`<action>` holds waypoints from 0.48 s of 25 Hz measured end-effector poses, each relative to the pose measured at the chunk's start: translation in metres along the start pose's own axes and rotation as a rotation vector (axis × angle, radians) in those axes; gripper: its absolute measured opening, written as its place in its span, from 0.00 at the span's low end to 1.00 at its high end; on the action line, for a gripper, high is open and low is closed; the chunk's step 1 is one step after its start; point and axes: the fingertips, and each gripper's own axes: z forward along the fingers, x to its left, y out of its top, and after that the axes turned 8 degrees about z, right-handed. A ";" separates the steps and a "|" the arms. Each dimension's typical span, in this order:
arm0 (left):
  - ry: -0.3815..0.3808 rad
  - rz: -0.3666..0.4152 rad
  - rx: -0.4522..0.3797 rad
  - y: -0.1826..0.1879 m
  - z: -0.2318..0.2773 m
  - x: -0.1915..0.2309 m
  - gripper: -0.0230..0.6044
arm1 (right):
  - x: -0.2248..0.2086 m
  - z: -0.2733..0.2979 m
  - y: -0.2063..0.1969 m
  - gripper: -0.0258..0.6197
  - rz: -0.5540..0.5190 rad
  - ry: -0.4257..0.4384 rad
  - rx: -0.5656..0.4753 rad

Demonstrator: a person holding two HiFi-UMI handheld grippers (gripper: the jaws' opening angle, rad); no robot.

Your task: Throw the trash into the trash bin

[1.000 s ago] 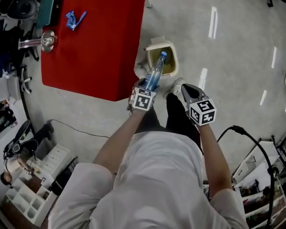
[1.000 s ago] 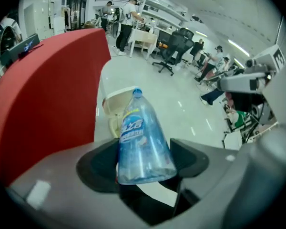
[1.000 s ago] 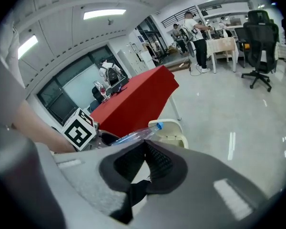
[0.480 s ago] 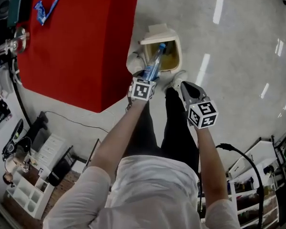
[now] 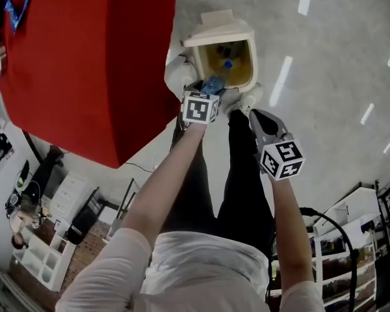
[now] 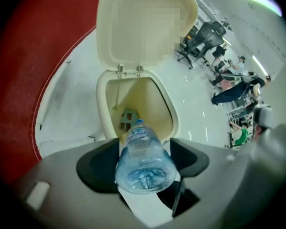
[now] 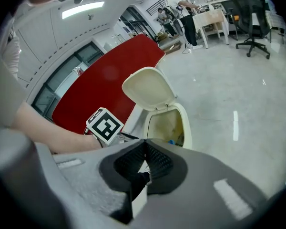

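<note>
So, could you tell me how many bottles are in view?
1: a bottle held in the left gripper, neck pointing into the open bin. More may lie hidden deep inside the bin.

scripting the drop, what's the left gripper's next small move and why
Probably open the left gripper and let go: its jaws are shut on the bottle, whose cap end points down into the open bin just beyond them.
</note>
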 end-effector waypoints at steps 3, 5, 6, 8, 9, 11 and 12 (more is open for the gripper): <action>0.002 0.022 0.004 -0.005 0.003 0.000 0.59 | -0.005 -0.003 -0.009 0.04 0.007 -0.008 0.007; -0.002 0.037 0.002 -0.007 0.000 -0.001 0.60 | -0.006 -0.005 -0.010 0.04 0.009 -0.012 0.004; -0.006 0.042 -0.001 -0.007 -0.002 -0.003 0.60 | -0.007 -0.006 -0.009 0.04 0.010 -0.015 -0.001; -0.015 0.049 -0.006 -0.007 -0.007 -0.007 0.61 | -0.006 -0.009 -0.005 0.04 0.009 -0.018 -0.013; -0.019 0.055 -0.007 -0.008 -0.009 -0.009 0.61 | -0.004 -0.010 -0.002 0.04 0.009 -0.019 -0.021; -0.024 0.067 -0.006 -0.009 -0.016 -0.013 0.61 | 0.001 -0.013 0.002 0.04 0.007 -0.019 -0.037; -0.025 0.071 -0.009 -0.010 -0.020 -0.015 0.61 | 0.004 -0.014 0.005 0.04 0.005 -0.019 -0.043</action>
